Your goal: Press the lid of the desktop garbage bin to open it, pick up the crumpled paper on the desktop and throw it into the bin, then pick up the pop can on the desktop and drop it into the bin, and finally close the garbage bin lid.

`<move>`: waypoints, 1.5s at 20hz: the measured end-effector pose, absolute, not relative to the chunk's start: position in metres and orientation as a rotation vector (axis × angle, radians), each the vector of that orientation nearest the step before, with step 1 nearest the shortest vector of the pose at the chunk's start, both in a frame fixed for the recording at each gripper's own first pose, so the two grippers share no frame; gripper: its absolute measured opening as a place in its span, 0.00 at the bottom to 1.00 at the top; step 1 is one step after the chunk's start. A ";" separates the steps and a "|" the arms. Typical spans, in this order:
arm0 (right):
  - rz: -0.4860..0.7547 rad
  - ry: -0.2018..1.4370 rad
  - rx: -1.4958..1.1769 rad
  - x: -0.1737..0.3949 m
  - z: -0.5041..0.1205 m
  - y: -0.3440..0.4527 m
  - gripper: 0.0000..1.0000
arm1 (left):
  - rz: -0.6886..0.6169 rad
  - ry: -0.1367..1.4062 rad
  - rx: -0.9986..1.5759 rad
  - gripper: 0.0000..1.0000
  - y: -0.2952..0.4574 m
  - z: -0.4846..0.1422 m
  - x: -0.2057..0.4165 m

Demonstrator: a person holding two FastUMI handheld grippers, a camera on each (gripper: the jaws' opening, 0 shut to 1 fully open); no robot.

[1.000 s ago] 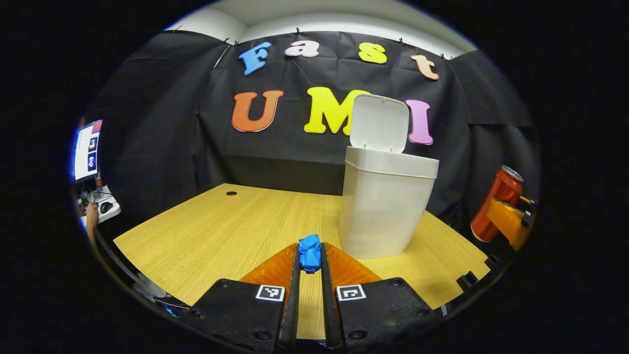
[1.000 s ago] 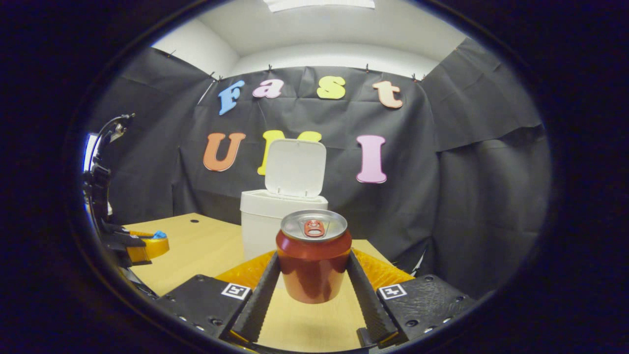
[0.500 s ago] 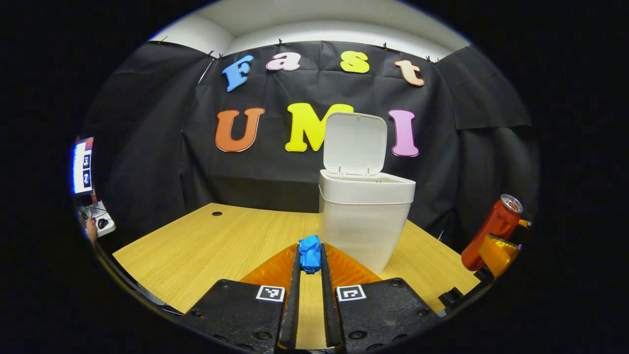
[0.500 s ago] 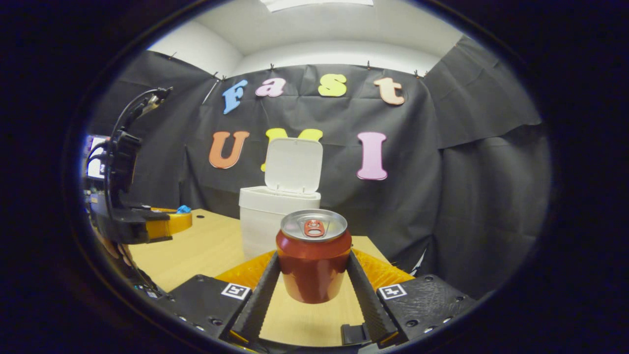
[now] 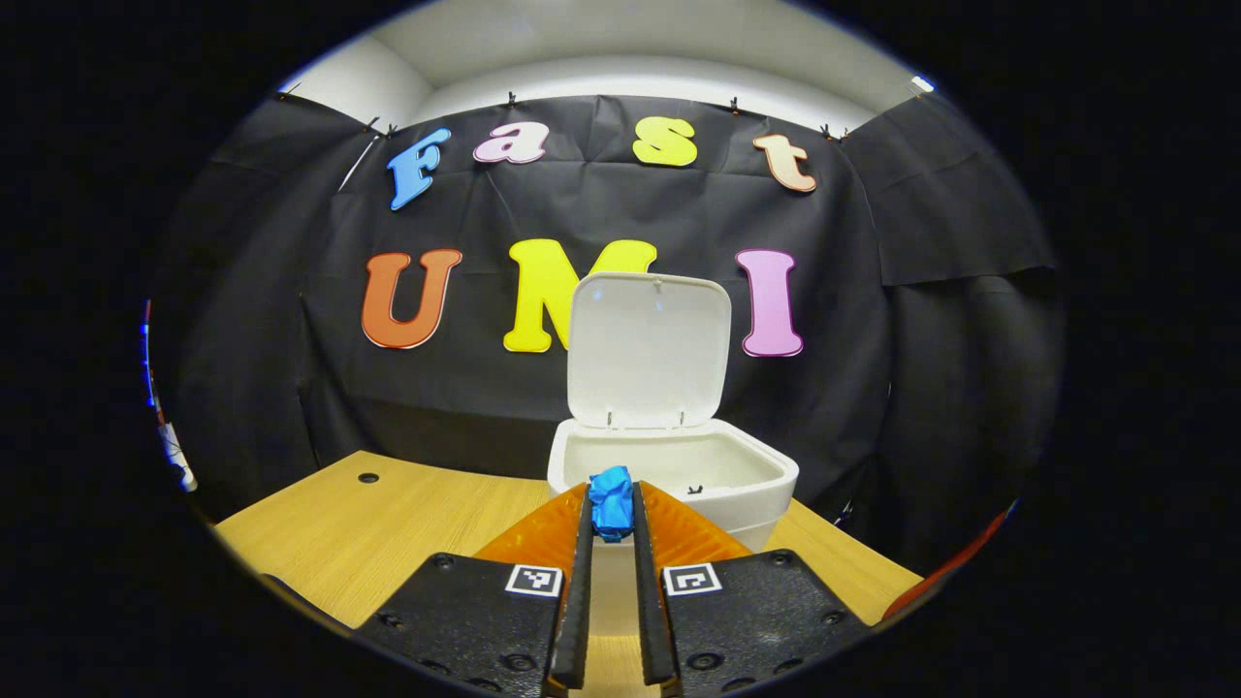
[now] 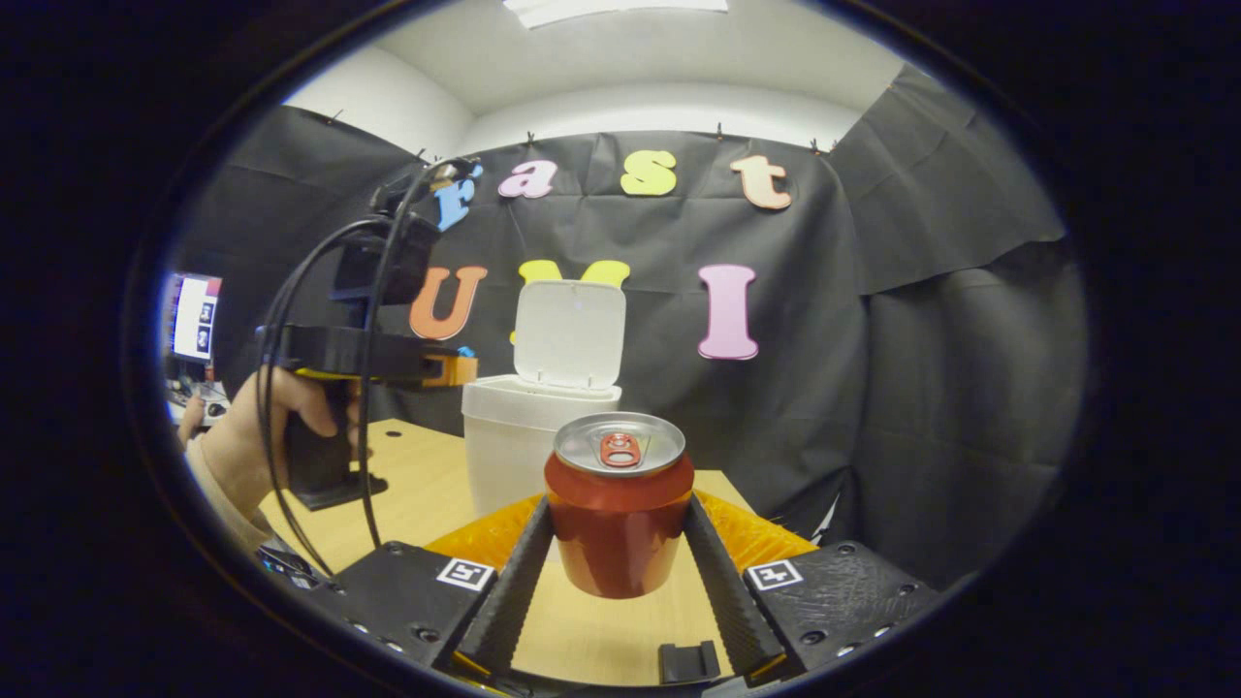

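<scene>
In the left gripper view my left gripper (image 5: 611, 514) is shut on a small blue crumpled paper (image 5: 611, 499), held high just before the near rim of the white bin (image 5: 737, 485). The bin's lid (image 5: 648, 351) stands upright and open. In the right gripper view my right gripper (image 6: 620, 543) is shut on a red pop can (image 6: 619, 533), upright and lifted above the table. The bin (image 6: 504, 446) stands behind the can with its lid (image 6: 570, 334) up. The left gripper (image 6: 456, 368), held by a hand (image 6: 267, 427), hovers at the bin's left, level with its rim.
The bin stands on a light wooden table (image 5: 388, 533) with a cable hole (image 5: 368, 478) at its far left. Black cloth walls close the back and right. A lit screen (image 6: 194, 315) sits off to the left beyond the table.
My left gripper has risen and moved toward the bin with the blue paper, so the bin's inside now shows. The right gripper has stayed nearly still, holding the can.
</scene>
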State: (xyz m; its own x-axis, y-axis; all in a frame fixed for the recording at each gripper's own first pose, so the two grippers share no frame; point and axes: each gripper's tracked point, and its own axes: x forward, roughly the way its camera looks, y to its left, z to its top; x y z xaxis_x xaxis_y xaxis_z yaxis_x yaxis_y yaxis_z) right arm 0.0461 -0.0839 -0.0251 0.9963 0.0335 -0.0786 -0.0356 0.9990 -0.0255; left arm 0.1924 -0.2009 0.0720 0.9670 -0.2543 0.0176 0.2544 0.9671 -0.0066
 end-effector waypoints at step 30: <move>-0.008 0.053 0.024 0.052 -0.025 -0.071 0.80 | -0.153 -0.147 0.067 0.98 -0.089 0.057 0.106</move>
